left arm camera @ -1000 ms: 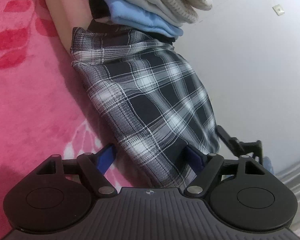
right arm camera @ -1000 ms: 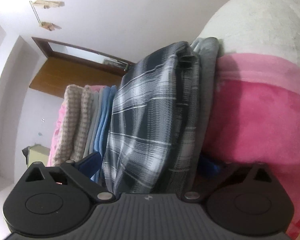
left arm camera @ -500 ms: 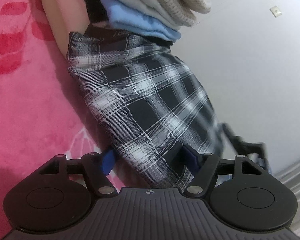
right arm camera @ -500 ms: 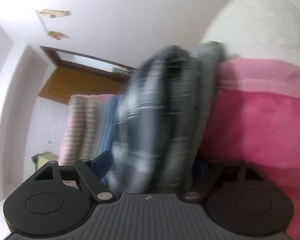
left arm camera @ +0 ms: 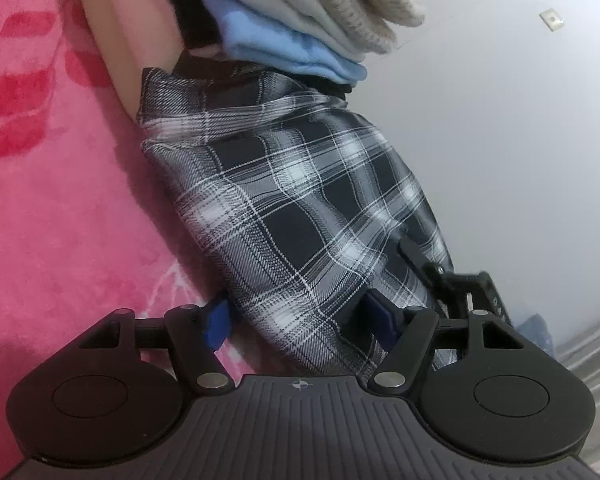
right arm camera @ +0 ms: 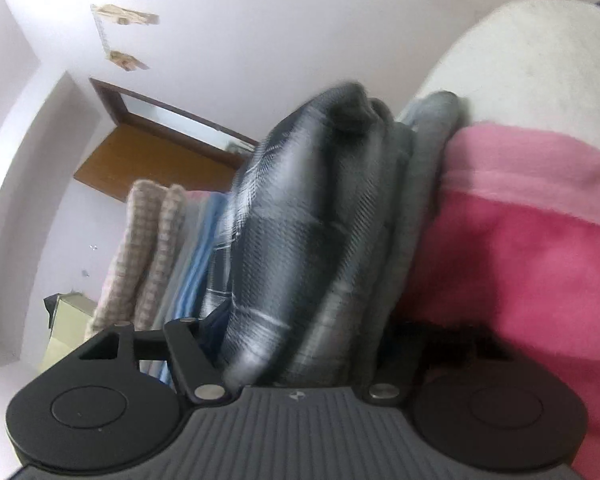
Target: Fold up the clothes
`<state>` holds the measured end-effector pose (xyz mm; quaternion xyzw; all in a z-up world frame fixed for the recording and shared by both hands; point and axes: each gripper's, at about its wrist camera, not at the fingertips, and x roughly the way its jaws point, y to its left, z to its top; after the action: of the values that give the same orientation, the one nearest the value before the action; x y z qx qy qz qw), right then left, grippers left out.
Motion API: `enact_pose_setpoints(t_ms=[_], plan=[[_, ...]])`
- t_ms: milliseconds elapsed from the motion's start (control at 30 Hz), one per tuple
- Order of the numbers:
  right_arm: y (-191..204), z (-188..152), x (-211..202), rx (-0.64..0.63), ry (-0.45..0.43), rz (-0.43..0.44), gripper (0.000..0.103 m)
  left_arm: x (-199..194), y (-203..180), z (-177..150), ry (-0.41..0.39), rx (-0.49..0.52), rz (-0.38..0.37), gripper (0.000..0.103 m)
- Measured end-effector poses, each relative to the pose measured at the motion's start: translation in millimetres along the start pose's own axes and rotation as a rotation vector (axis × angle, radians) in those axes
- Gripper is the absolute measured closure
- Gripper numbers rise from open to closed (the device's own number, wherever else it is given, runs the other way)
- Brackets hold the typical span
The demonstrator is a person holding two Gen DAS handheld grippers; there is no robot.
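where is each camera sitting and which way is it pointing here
Left wrist: sits on the left gripper, looking along its fingers over the plaid garment on the pink blanket toward a stack of folded clothes; the right gripper shows at the garment's far edge.
Right wrist: sits on the right gripper, looking edge-on along the plaid garment toward a door; only its own fingers show.
Shared: the plaid garment, the stack, the blanket.
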<state>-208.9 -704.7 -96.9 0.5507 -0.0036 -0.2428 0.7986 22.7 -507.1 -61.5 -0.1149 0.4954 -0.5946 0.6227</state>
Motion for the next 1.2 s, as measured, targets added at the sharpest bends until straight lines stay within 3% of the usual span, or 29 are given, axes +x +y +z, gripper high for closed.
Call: enact_pose_setpoints(t_ms=[133,367,633,733,800,933,1067,1100,1133,1200], plan=[[3.4,1.3,-4.6,0.034,0.003,-0.01,0.054,-2.4,-11.6,-2.3,-0.006,0.037,0.018,0.049],[2.0,7.8,-10.7,0.097,0.049,-0.008,0.058,-9.0,-17.5,-10.0,0.033,0.045,0.002,0.052],[-9.6,-3.1,-43.3,0.118,0.04,-0.009,0.058,-14.4,-27.1,-26.8,0.062,0.1,-0.018,0.052],[-23.9,0.9,-34.5,0.132,0.069,0.009,0.047,-12.7,-23.1,-27.5,0.06,0.104,-0.022,0.047],[-20.8,7.9,-56.5,0.098,0.039,-0.007,0.041,-25.2,-19.7,-29.3,0.031,0.114,-0.019,0.044],[-10.0,23.2,-109.3,0.015,-0.041,-0.049,0.008,-63.7,-10.7,-27.1,-0.081,0.149,0.024,0.035],[7.9,41.7,-159.6,-0.101,-0.138,-0.074,0.008,-88.3,-4.8,-11.7,-0.179,0.219,0.099,0.036],[22.1,50.9,-162.1,-0.171,-0.154,-0.06,0.008,-88.3,-3.9,-6.9,-0.183,0.245,0.127,0.042],[38.0,60.4,-151.7,-0.236,-0.133,-0.056,0.008,-85.0,-3.3,-3.2,-0.173,0.263,0.148,0.056],[69.7,77.7,-115.7,-0.366,-0.059,-0.072,0.009,-76.2,-0.3,3.3,-0.146,0.274,0.176,0.062]])
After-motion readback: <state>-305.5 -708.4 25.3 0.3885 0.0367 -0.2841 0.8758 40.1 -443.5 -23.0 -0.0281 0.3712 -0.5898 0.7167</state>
